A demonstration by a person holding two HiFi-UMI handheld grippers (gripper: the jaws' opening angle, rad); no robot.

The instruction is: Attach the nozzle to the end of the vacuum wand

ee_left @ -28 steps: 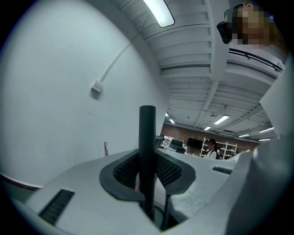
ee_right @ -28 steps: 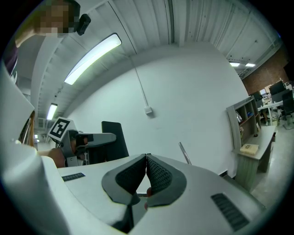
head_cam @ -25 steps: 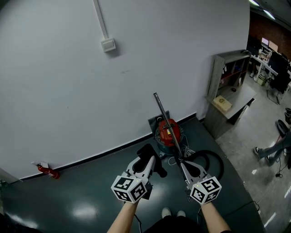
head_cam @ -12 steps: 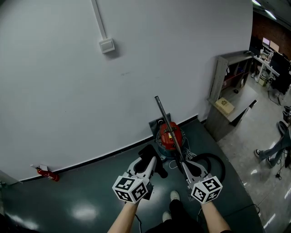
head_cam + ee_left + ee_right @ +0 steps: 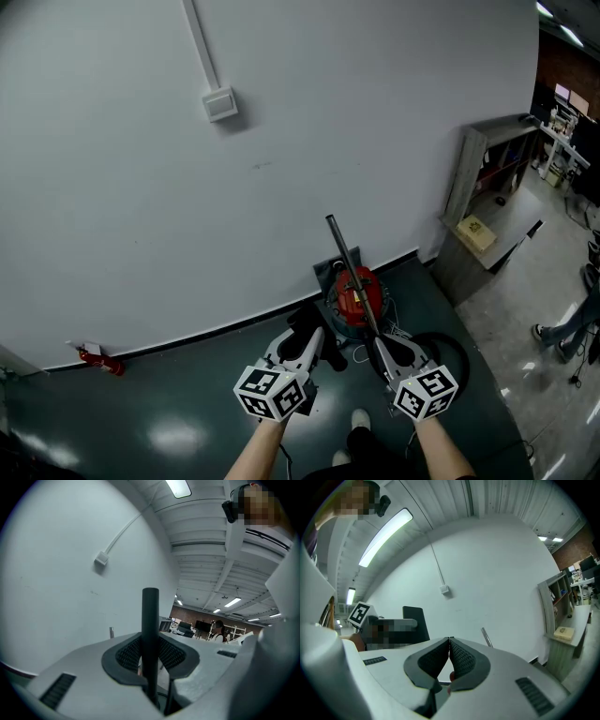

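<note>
The left gripper (image 5: 300, 340) is closed on the black nozzle (image 5: 150, 620), which stands upright between its pads, each pad pressed to one side of it. In the head view the nozzle sits just left of the red vacuum (image 5: 357, 298), low down and well apart from the wand's top end. The right gripper (image 5: 449, 644) has its jaws together with nothing between them; it hangs beside the left one, near the foot of the wand (image 5: 347, 267).

The vacuum stands on the dark floor (image 5: 169, 412) at its edge, against the white wall (image 5: 122, 216). The wand rises from it, tilted up and to the left, its upper end bare. A black hose (image 5: 437, 335) loops on the floor to the vacuum's right.
</note>
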